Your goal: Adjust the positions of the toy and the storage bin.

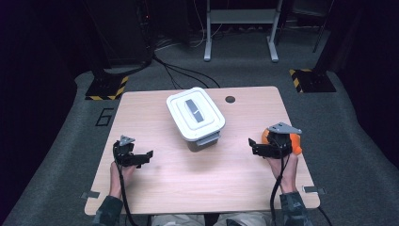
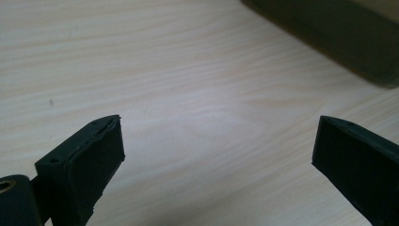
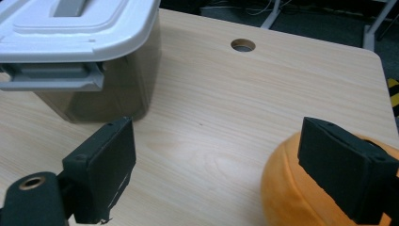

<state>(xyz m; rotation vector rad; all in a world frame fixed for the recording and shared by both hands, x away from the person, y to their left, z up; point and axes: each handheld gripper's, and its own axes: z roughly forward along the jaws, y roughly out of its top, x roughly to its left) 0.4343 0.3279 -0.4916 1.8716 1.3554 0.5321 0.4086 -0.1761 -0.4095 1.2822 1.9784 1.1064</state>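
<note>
Lidded white storage box (image 1: 195,115) at the wooden table's (image 1: 202,183) centre, long axis running far-left to near-right, orange plush toy (image 3: 301,188) near the right edge, left gripper (image 1: 149,155) released, empty, right gripper (image 1: 252,146) spread, one jaw over the toy, holding nothing.

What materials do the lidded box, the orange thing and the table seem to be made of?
Lidded box: probably plastic, smooth white moulded lid, grey body. Orange thing: seems soft plush or foam, matte fuzzy surface. Table: looks like light wood or laminate, visible grain lines.

Dim lab or studio, hazard-striped stand bases (image 1: 107,88), floor cables (image 1: 183,70), grey carpet (image 1: 357,136), lone wooden table (image 1: 202,179)
</note>
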